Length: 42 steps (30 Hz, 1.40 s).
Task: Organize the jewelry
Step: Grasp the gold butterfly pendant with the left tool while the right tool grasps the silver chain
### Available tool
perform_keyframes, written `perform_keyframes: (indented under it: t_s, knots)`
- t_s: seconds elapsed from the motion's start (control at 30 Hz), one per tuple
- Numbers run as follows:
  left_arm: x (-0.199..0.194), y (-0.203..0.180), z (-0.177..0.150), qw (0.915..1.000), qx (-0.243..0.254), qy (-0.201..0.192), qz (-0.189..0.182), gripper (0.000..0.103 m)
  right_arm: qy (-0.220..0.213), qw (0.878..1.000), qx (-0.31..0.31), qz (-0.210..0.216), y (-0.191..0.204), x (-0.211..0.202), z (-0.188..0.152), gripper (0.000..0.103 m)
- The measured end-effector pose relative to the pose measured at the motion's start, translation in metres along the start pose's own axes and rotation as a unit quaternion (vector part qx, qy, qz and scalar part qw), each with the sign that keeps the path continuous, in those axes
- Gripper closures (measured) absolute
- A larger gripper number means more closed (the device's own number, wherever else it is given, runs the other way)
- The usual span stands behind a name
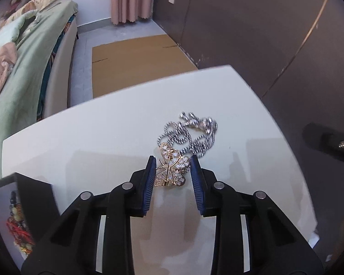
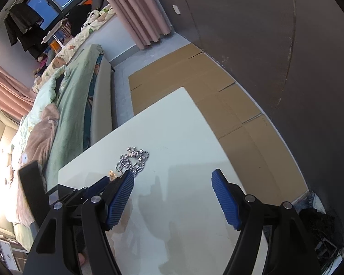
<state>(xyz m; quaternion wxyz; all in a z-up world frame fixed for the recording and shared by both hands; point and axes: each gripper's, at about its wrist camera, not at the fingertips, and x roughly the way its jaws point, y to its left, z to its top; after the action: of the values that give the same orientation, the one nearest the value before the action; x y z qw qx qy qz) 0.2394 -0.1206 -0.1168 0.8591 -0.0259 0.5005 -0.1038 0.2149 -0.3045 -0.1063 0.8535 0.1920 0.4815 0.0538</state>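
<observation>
A gold filigree butterfly brooch [image 1: 172, 170] lies on the white table [image 1: 91, 137], between the blue pads of my left gripper [image 1: 172, 160]. The jaws stand on either side of it, partly open, with small gaps to the brooch. A silver bead chain [image 1: 192, 135] lies coiled just beyond the brooch. In the right wrist view the chain [image 2: 131, 160] and a bit of the brooch [image 2: 112, 174] show ahead left, beside the left gripper's fingers [image 2: 98, 186]. My right gripper [image 2: 173, 181] is wide open and empty above the table [image 2: 183, 149].
A black box [image 1: 23, 206] holding colourful beaded jewelry stands at the table's left edge; it also shows in the right wrist view [image 2: 32, 183]. A bed with green bedding [image 1: 27, 68] is at left. Flattened cardboard [image 1: 135, 61] lies on the floor past the table. A dark wall is at right.
</observation>
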Motion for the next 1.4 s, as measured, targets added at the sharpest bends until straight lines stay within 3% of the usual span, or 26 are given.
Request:
perform_keyframes:
  t_s: [0.2, 0.4, 0.67, 0.87, 1.1, 1.17, 1.2, 1.23, 1.4]
  knots:
    - [-0.032, 0.024, 0.011, 0.9985, -0.04, -0.032, -0.02, 0.072, -0.004, 1.0, -0.03, 0.004, 0.019, 0.018, 0.005, 0.037]
    - [-0.053, 0.048, 0.015, 0.9958, -0.069, -0.056, -0.022, 0.072, -0.003, 0.995, -0.095, -0.022, 0.047, 0.045, 0.003, 0.037]
    - [-0.062, 0.075, 0.015, 0.9935, -0.092, -0.064, -0.015, 0.072, -0.019, 0.985, -0.164, -0.056, 0.079, 0.073, -0.003, 0.024]
    - [-0.065, 0.093, 0.016, 0.9919, -0.106, -0.07, -0.004, 0.072, -0.015, 0.981, -0.183, -0.067, 0.09, 0.092, -0.009, 0.024]
    - [-0.061, 0.106, 0.017, 0.99, -0.123, -0.069, 0.007, 0.072, -0.015, 0.974, -0.211, -0.086, 0.097, 0.107, -0.017, 0.044]
    - [-0.061, 0.104, 0.016, 0.9902, -0.122, -0.068, 0.008, 0.072, -0.016, 0.975, -0.207, -0.084, 0.095, 0.104, -0.017, 0.056]
    - [-0.061, 0.104, 0.016, 0.9902, -0.122, -0.068, 0.008, 0.072, -0.01, 0.976, -0.205, -0.077, 0.094, 0.102, -0.017, 0.072]
    - [-0.061, 0.104, 0.015, 0.9903, -0.121, -0.068, 0.008, 0.072, -0.004, 0.975, -0.206, -0.079, 0.094, 0.102, -0.017, 0.082]
    - [-0.067, 0.104, 0.012, 0.9897, -0.123, -0.072, 0.012, 0.072, 0.011, 0.968, -0.235, -0.093, 0.104, 0.099, -0.028, 0.091]
